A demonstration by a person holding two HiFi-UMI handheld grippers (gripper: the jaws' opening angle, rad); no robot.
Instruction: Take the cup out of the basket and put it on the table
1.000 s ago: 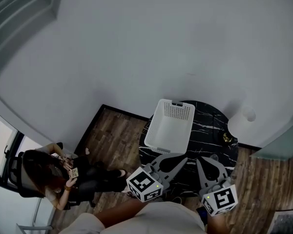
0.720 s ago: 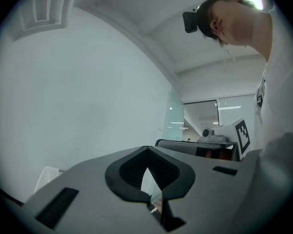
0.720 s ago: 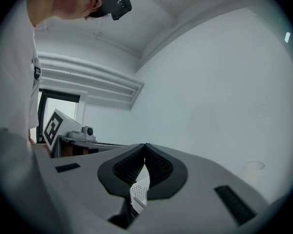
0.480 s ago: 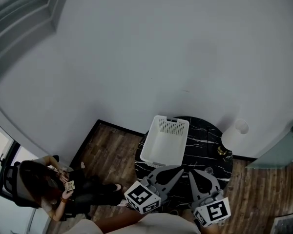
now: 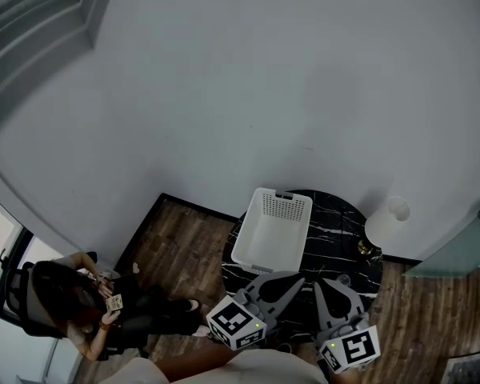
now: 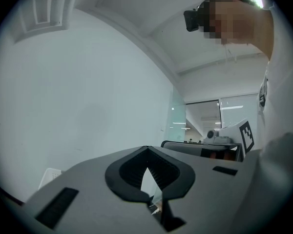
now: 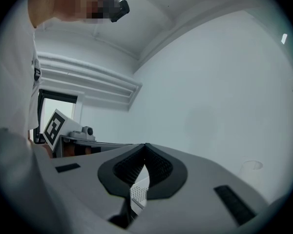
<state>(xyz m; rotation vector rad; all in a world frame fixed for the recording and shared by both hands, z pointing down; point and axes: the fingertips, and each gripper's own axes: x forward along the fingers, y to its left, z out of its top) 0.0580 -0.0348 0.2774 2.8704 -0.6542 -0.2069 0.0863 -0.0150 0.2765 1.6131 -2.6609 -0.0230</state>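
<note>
Both grippers: left gripper [image 5: 298, 279], right gripper [image 5: 321, 285] tips together, empty, over tabletop's [image 5: 341, 230] near edge.
Change: slight drift; white basket [image 5: 286, 207] unreached.
Cup: apparently unseen inside.

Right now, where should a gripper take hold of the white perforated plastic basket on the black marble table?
Likely the near short rim of the white perforated plastic basket, pinched from above on the person's side. It stands upright, open-topped, long axis running away across the black marble table; that thin end wall lies nearest the left gripper, whose jaws are together and must open first.
</note>
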